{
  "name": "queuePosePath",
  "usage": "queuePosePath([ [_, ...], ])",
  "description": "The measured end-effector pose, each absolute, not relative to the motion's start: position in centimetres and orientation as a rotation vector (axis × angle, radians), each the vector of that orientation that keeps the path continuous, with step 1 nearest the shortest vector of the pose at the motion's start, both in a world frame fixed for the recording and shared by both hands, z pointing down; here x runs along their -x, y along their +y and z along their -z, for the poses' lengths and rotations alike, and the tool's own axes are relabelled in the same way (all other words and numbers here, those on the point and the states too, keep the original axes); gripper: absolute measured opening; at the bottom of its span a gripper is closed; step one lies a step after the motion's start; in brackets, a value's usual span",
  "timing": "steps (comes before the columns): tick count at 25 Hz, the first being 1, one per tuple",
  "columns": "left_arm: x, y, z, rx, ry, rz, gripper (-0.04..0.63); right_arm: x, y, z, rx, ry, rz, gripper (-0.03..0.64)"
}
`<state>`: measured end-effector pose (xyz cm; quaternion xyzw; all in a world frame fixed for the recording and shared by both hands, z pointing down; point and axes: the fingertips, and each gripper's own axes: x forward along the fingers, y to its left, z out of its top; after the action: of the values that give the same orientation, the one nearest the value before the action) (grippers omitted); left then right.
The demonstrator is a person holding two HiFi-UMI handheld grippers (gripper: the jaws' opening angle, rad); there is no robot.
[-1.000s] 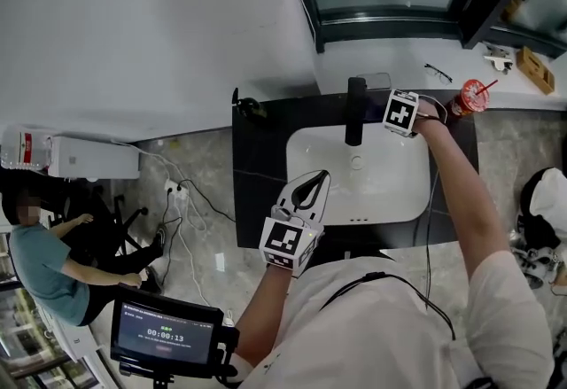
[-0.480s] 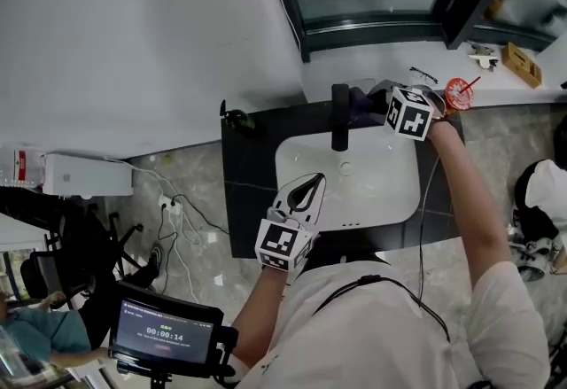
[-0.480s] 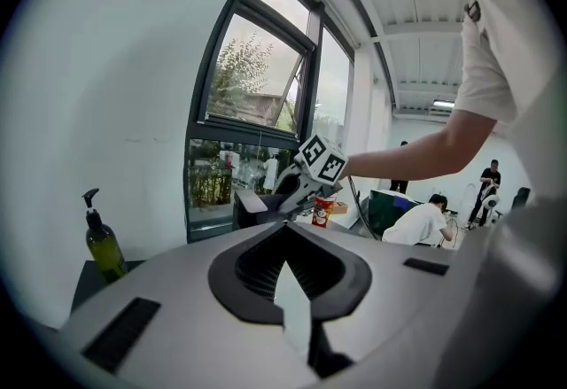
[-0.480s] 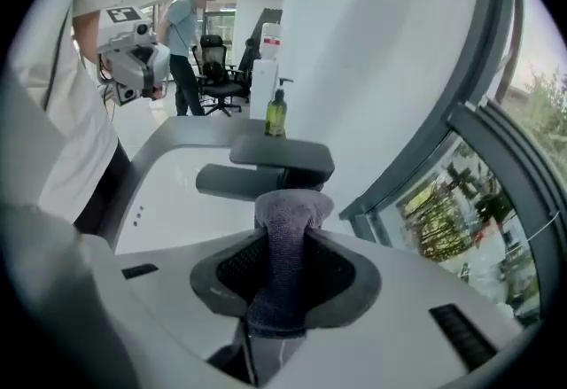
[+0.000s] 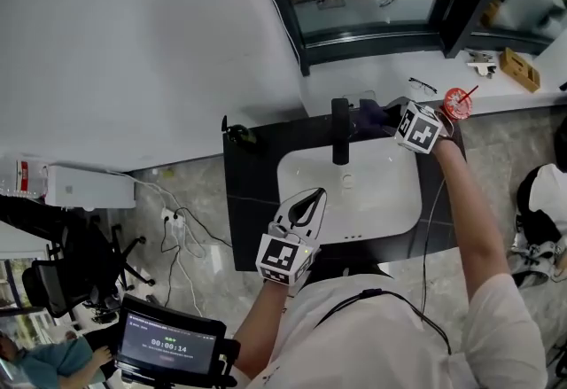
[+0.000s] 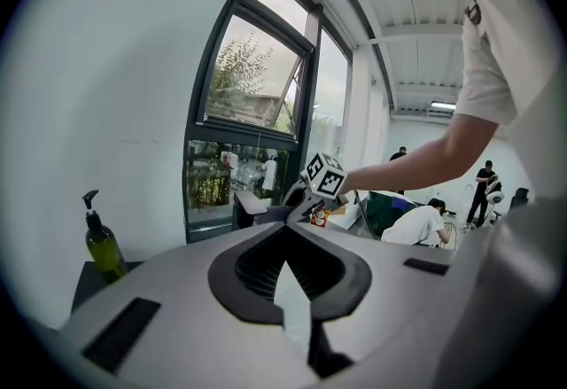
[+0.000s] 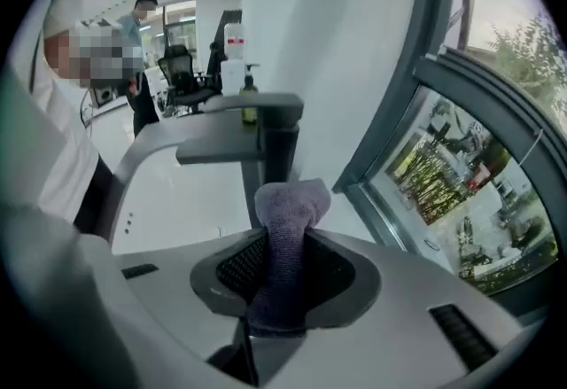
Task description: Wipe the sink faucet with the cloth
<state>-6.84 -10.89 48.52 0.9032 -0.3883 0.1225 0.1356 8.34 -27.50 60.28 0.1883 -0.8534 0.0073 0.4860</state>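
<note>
Head view looks steeply down over sink (image 5: 390, 210); 2 gripper views face the faucet (image 5: 340, 132), right nearest.

Inventory, counted:
- Hand-held grippers: two, the left hand-held gripper (image 5: 315, 194) and the right hand-held gripper (image 5: 388, 116).
- Faucet (image 5: 340, 132): one.
- Sink (image 5: 385, 201): one.
- Cloth (image 7: 288, 228): one.
- Desk (image 5: 252, 192): one.
- Soap bottle (image 6: 104, 245): one.
- Red cup (image 5: 457, 102): one.
- Pair of glasses (image 5: 423, 85): one.
- Tablet screen (image 5: 168, 345): one.

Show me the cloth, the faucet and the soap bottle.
cloth (image 7: 285, 237), right gripper view, middle of the purple roll
faucet (image 7: 280, 157), right gripper view, its upright column
soap bottle (image 6: 104, 252), left gripper view, its green body
</note>
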Motion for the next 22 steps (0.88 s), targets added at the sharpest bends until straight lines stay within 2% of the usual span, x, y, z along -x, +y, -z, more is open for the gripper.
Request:
queuePosePath([
  [5,8.5,-10.6,-49.2,-2.576,-1.174,-0.37,-0.005,-6.1,-26.3,-66.5,-0.353,-1.978,-0.051,0.114],
  [9,9.8,-10.6,-49.1,-2.553,-1.225,-0.367,-0.005,-4.2,-27.2,-67.5,-0.337,-1.95,-0.044,0.114],
  [15,9.9,-11.1,-48.9,-2.558,-1.23,-0.358,-0.005,-3.3,-26.9,-64.1,-0.298,-2.061,0.029,0.114],
  [22,8.0,-11.8,-48.7,-2.617,-1.145,-0.335,-0.005,-3.7,-26.6,-54.8,-0.401,-2.279,0.085,0.114],
])
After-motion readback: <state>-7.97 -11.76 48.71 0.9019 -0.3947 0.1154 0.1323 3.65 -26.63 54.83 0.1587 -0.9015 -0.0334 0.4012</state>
